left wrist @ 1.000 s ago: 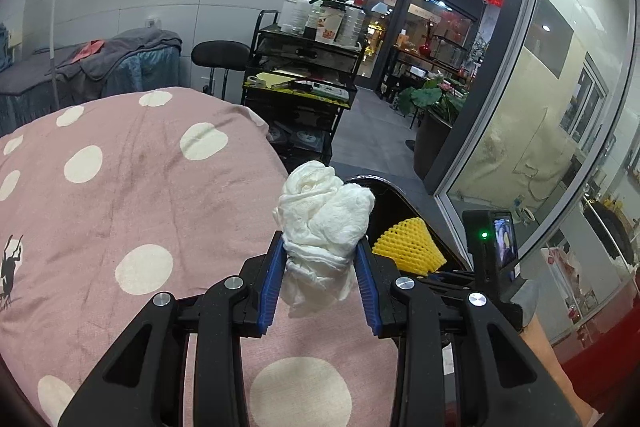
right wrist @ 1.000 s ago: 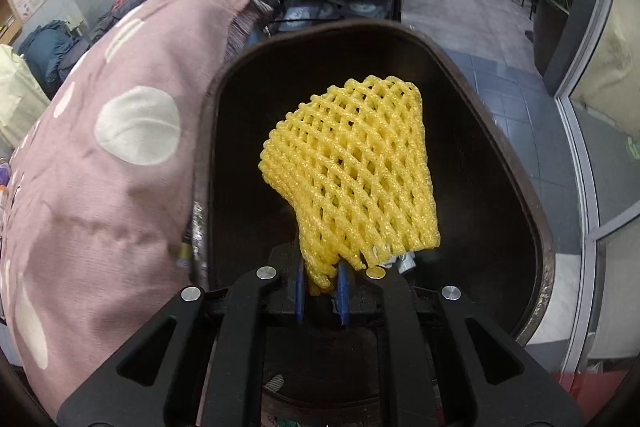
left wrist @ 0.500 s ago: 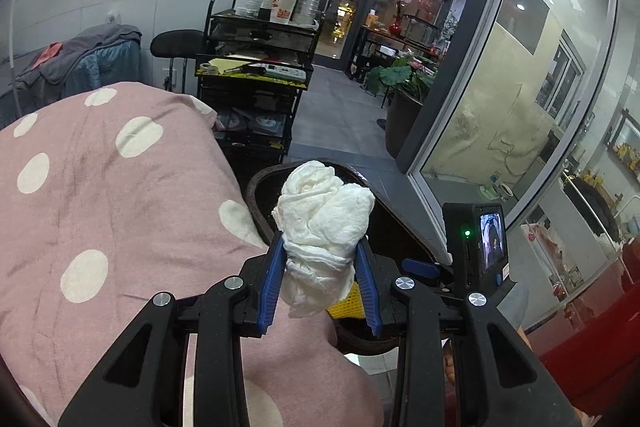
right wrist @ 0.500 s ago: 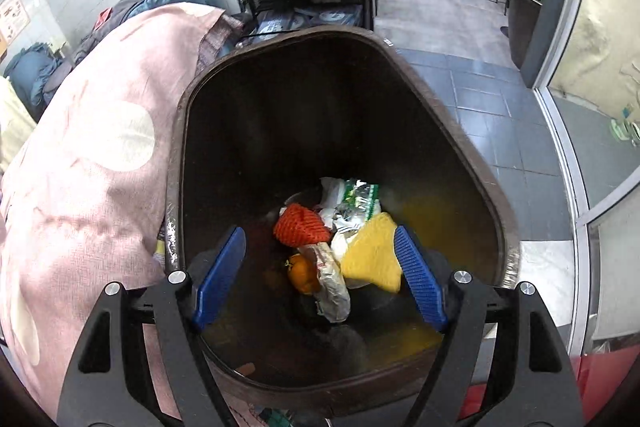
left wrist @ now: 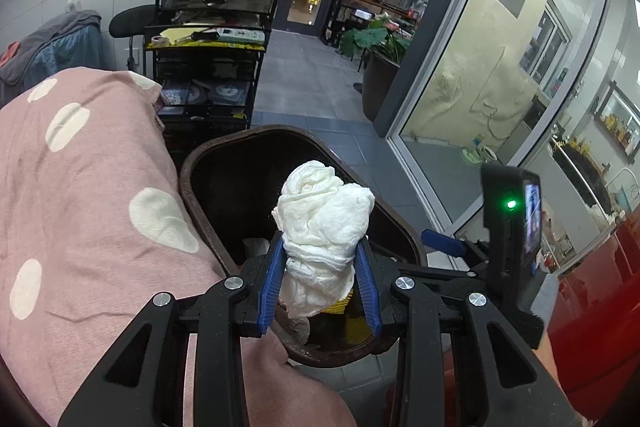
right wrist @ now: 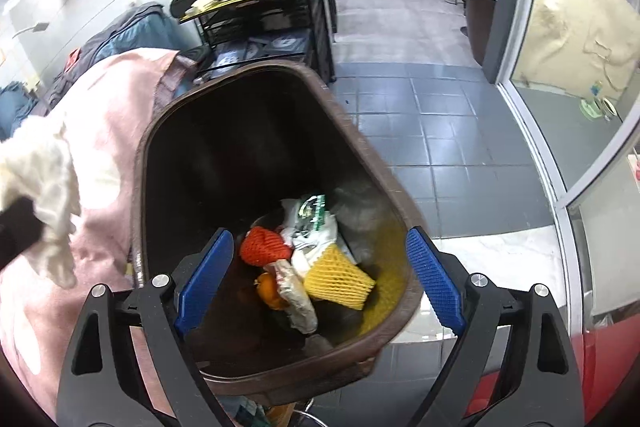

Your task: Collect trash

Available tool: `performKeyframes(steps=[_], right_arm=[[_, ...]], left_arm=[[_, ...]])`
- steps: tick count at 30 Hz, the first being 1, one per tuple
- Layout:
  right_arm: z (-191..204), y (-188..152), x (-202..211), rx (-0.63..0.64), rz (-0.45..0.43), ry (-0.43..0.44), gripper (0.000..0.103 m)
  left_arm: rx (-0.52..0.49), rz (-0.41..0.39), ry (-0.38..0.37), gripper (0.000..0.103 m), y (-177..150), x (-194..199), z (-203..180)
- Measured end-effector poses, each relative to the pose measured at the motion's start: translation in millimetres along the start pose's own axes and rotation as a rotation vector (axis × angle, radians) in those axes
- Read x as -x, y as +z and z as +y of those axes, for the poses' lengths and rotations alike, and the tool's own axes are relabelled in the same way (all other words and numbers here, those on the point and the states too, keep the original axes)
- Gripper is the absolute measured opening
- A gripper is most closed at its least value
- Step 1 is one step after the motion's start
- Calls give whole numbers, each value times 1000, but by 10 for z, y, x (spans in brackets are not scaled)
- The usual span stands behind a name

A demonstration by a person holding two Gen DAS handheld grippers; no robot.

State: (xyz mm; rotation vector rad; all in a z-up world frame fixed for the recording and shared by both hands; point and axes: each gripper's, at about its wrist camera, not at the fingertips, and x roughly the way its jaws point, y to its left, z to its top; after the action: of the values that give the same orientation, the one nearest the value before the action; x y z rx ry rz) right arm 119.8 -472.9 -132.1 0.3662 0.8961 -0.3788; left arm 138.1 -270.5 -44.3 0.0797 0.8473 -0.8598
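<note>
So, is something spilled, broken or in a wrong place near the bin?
Nothing stands out. The trash, including the yellow foam net, lies inside the bin, none on the floor tiles. The left gripper holds a white tissue wad over the bin.

Tissue wad (left wrist: 322, 223): white, crumpled into a lumpy ball, upright, pinched at its lower half between two blue pads; it hung over the near part of the bin's opening.
Bin (right wrist: 362, 147): dark brown, oval-mouthed, lidless, tilted in view, standing just beside a pink spotted cover; inside dark, with rubbish at the bottom.
Yellow foam net (right wrist: 338, 277): mesh sleeve, lying on its side at the bottom of the bin, touching the other rubbish.
Red foam net (right wrist: 262, 247): bunched, at the bottom, left of the yellow one.
Wrappers (right wrist: 310, 223): white and green, crumpled, behind the nets.
Orange piece (right wrist: 270, 290): small, partly under a wrapper.
</note>
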Motion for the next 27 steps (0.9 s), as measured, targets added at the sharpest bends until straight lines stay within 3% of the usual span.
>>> performKeyframes(steps=[11,13,17,23,27], right_arm=[[-309,15,38,-59,-4,-39,87],[-343,17,45,-65,-4,-43,87],[-387,32,42,-77,-2,-43,87],[-432,44,27,-90,-1,-54,88],[-449,45,48,-92,-20,-66,93]], left_arm=[[-63,90,7,34,20,-381,-161],[-83,110,16,39,7,-440,-189],[-115,118,52,75,-20,-517,-246],[-151,108,74,91,-68,-560,-298],[-149,82,71,95,-75,-473,-301]])
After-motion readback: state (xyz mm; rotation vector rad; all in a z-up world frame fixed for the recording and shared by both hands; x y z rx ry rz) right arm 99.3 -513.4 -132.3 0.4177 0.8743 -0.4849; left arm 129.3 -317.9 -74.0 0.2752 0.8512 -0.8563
